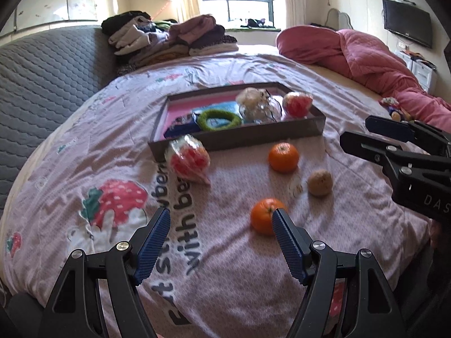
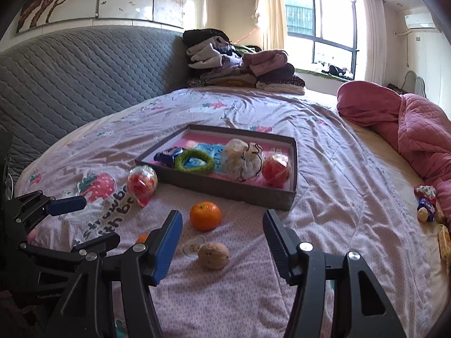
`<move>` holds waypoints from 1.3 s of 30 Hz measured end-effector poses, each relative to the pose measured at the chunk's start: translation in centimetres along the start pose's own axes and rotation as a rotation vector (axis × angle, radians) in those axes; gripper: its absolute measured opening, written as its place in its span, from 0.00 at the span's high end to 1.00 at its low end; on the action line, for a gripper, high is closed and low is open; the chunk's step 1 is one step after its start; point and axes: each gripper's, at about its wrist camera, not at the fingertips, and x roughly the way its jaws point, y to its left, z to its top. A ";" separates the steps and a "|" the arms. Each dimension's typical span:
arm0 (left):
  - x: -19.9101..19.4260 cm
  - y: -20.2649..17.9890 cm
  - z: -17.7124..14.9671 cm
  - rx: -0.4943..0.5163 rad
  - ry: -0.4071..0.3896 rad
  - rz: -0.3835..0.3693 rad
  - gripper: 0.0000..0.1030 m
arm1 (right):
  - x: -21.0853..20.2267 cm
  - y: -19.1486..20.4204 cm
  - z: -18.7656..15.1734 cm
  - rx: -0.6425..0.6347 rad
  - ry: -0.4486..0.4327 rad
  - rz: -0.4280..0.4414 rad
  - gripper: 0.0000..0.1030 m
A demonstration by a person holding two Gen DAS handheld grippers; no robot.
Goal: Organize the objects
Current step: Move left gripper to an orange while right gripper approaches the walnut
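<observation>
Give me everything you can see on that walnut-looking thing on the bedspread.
The walnut is a small, roundish, tan lump with a rough, wrinkled shell and dark specks. It lies loose on the pink patterned bedspread, nearer than the tray, beside a small clear wrapper. Nothing grips it; the right tool stands open before it.

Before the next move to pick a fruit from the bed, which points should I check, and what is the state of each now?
1. Left gripper open and empty: ok.
2. Right gripper open and empty: ok.
3. Near orange lies free on the bedcover, beside the left gripper's finger: ok.
4. Walnut lies ahead between the right gripper's fingers, untouched: ok.
5. Tray has free space: ok, at its back.
6. Grippers apart from each other: ok.
</observation>
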 end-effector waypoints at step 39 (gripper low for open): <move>1.5 -1.0 -1.5 0.015 0.110 -0.093 0.26 | 2.4 0.3 -3.3 -0.030 0.197 0.016 0.43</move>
